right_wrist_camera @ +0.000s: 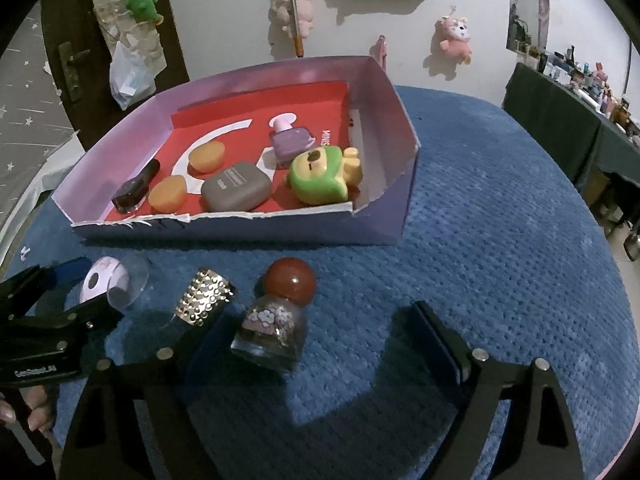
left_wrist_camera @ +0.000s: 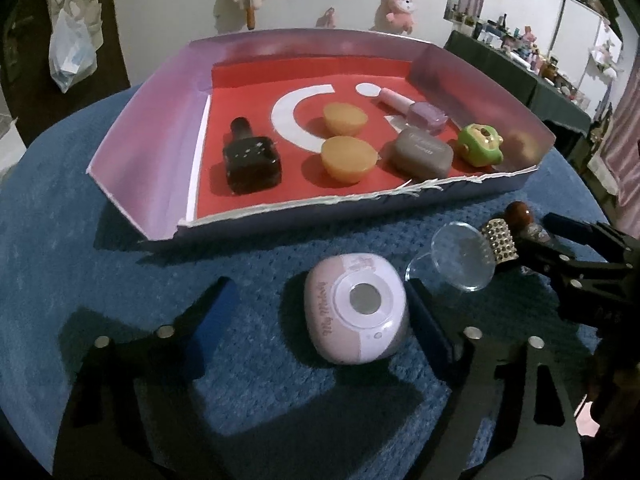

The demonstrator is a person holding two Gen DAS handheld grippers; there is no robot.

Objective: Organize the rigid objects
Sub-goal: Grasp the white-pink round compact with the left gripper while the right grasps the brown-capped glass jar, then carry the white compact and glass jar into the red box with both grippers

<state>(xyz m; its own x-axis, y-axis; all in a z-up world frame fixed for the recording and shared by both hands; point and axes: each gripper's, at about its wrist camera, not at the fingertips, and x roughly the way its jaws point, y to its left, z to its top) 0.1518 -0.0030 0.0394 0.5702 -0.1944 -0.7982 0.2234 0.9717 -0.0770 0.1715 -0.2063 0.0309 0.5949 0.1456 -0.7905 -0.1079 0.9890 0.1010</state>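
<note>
A pink rounded case [left_wrist_camera: 356, 312] lies on the blue cloth between the fingers of my left gripper [left_wrist_camera: 320, 286]. The right finger is against its side and the left finger stands clear of it, so the gripper is open. In the right wrist view a small glass bottle with a red ball cap [right_wrist_camera: 280, 320] stands between the spread fingers of my right gripper [right_wrist_camera: 316, 316], with a gap on its right. A studded metal cylinder [right_wrist_camera: 204, 296] sits by that gripper's left finger. The left gripper [right_wrist_camera: 90, 290] and the pink case [right_wrist_camera: 102, 280] show at the left.
A purple box with a red floor [left_wrist_camera: 160, 140] holds a black bottle [left_wrist_camera: 250, 160], two orange pucks [left_wrist_camera: 348, 158], a grey case [left_wrist_camera: 420, 152], a lilac bottle [left_wrist_camera: 424, 114] and a green toy [left_wrist_camera: 480, 144]. A clear round lid [left_wrist_camera: 452, 256] lies beside the pink case. A hand [right_wrist_camera: 36, 412] holds the left gripper.
</note>
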